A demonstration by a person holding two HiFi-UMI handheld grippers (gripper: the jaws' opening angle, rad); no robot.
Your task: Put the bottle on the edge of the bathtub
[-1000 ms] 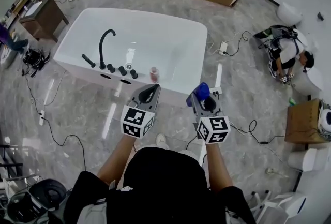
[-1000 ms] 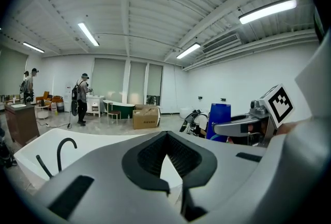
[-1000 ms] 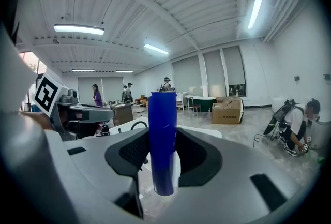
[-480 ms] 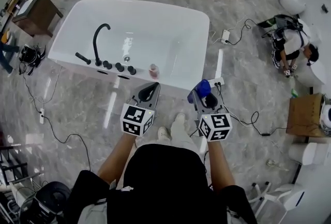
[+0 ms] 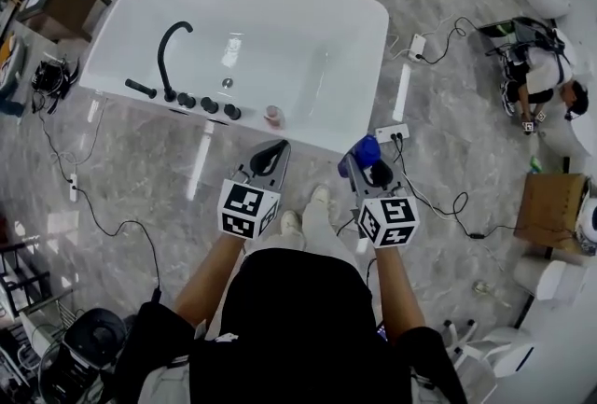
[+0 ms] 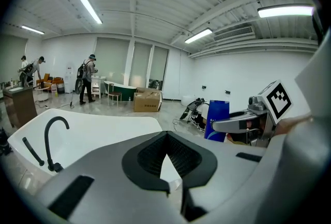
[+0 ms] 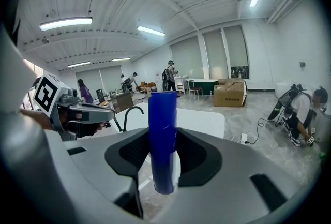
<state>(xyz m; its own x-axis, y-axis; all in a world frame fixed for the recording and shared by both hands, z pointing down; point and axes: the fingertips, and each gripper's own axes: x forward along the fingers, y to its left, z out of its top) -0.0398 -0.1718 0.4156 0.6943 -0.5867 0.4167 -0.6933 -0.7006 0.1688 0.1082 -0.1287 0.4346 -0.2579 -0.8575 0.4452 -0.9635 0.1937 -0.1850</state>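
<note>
The right gripper (image 5: 367, 171) is clamped on the blue bottle (image 5: 365, 150), above the floor. The left gripper (image 5: 271, 153) has its jaws together, empty. Just ahead, the bathtub (image 5: 322, 143) carries a small pink item (image 5: 272, 116) and a black faucet (image 5: 166, 49) on its near edge.

We hold our left forearm (image 5: 209, 277) and right forearm (image 5: 386, 285) out ahead, roughly parallel, elbows bent. Our left gripper (image 5: 273, 153) points forward, its jaws closed tip to tip with nothing between them. Our right gripper (image 5: 370, 163), beside it and apart from it, clamps an upright blue bottle (image 7: 162, 135) between its pads.
</note>
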